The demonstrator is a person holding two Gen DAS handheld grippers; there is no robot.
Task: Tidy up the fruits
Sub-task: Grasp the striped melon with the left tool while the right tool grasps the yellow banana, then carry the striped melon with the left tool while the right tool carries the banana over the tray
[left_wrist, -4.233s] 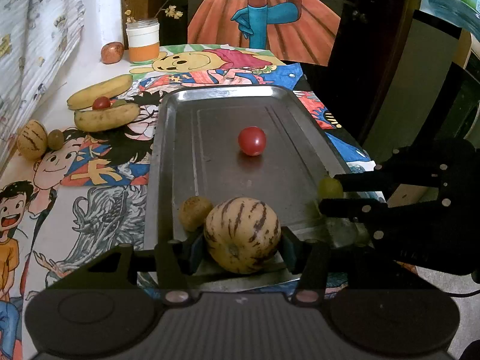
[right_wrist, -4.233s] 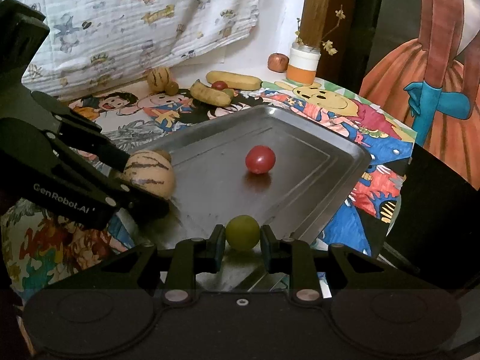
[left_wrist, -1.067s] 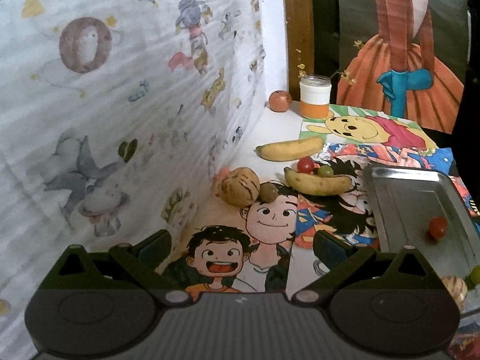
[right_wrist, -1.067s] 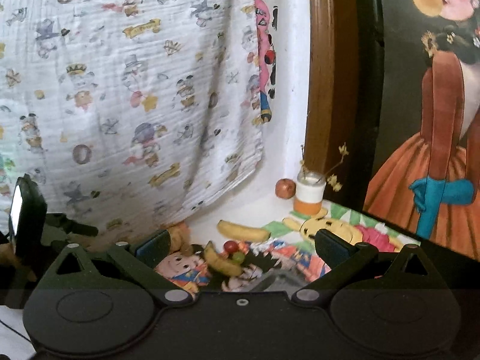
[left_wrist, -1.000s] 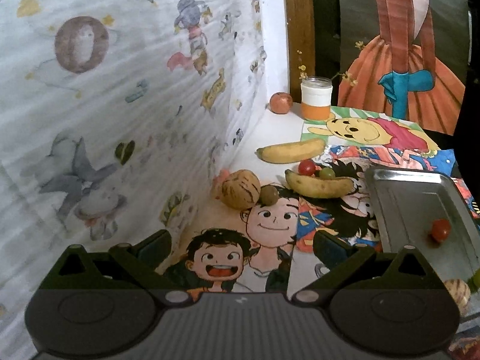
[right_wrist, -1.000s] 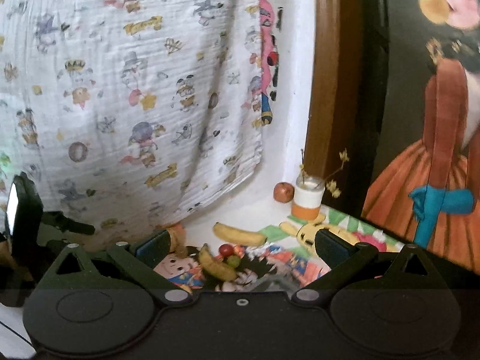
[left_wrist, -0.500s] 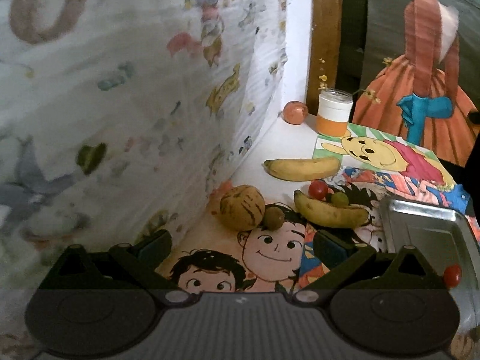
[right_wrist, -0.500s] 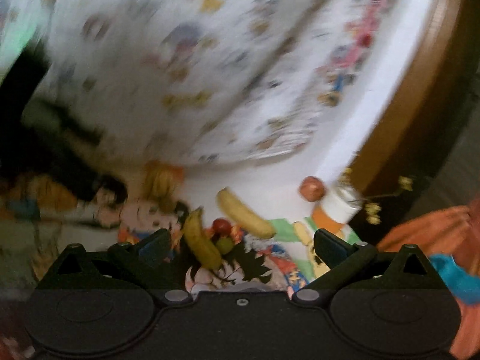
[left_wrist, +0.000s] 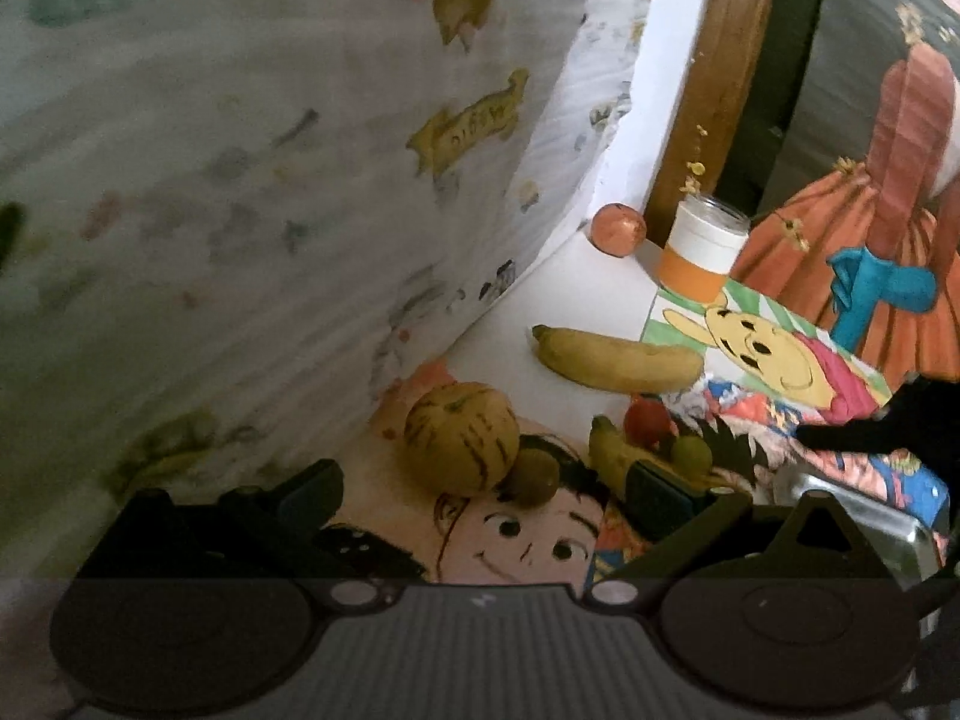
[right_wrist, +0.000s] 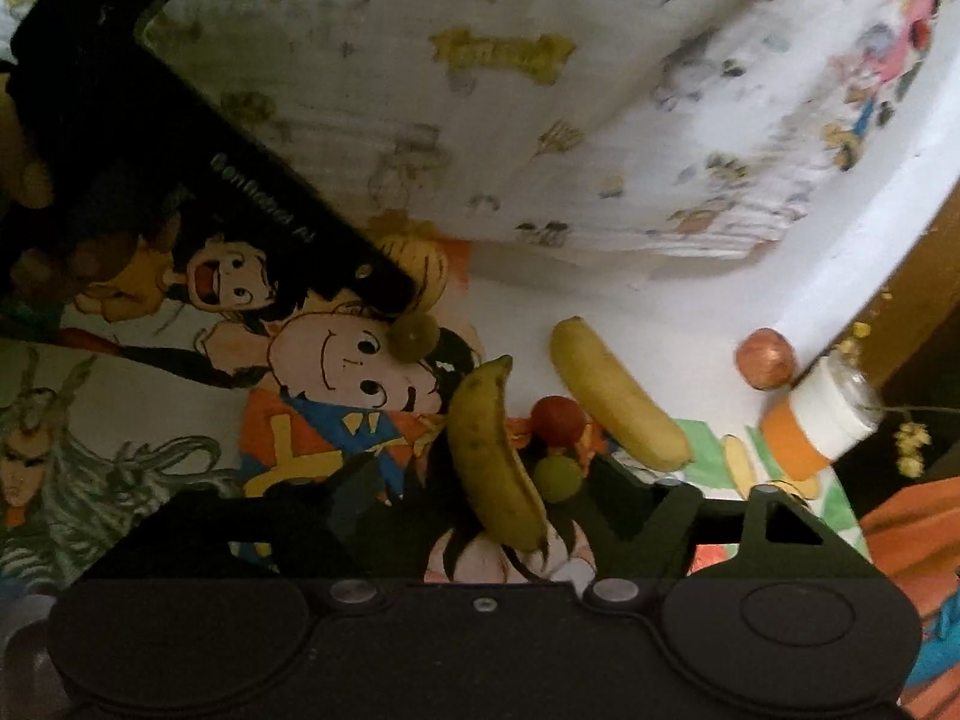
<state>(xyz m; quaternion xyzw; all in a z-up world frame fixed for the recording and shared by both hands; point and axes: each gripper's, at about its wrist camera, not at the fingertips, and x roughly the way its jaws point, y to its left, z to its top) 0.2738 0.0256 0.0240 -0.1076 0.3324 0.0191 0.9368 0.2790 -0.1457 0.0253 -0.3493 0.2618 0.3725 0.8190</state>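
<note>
Both grippers hover over the cartoon-covered desk (right_wrist: 150,396). The right gripper (right_wrist: 474,504), fingers spread but just closing, frames a banana (right_wrist: 492,456) at lower centre without pressing it. The left gripper (left_wrist: 480,492), fingers wide apart and empty, faces the striped melon (left_wrist: 462,444) at centre frame.

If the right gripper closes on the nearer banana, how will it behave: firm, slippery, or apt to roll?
The nearer banana is curved and lies flat, so it probably will not roll. Its speckled, darkening peel suggests ripe, soft flesh that may bruise. The right gripper straddles it.
</note>
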